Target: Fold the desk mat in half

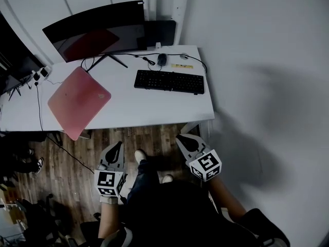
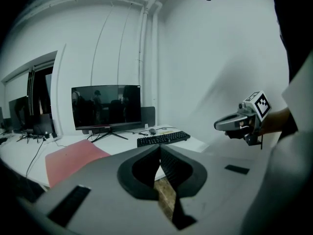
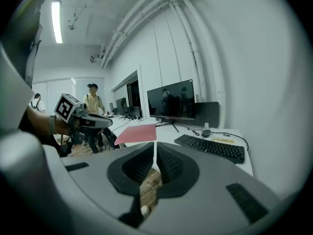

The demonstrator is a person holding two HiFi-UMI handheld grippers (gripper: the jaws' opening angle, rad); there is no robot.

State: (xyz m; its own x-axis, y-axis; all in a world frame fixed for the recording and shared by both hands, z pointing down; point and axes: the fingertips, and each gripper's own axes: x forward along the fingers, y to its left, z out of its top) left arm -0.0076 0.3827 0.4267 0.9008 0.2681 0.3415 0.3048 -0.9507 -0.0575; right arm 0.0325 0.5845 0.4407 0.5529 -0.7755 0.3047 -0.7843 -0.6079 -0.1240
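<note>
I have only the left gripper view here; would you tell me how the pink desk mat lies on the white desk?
Observer: The head view shows the pink rectangular desk mat flat, unfolded and set at an angle, with its near corner hanging over the white desk's front edge.
Operator: Thank you. Is the right gripper holding anything?
Observer: No. The right gripper view shows the right gripper with its jaws together and nothing between them.
Operator: How close are we?
Observer: In the head view, the left gripper and the right one hover over the brown wooden floor, short of the desk.
</note>
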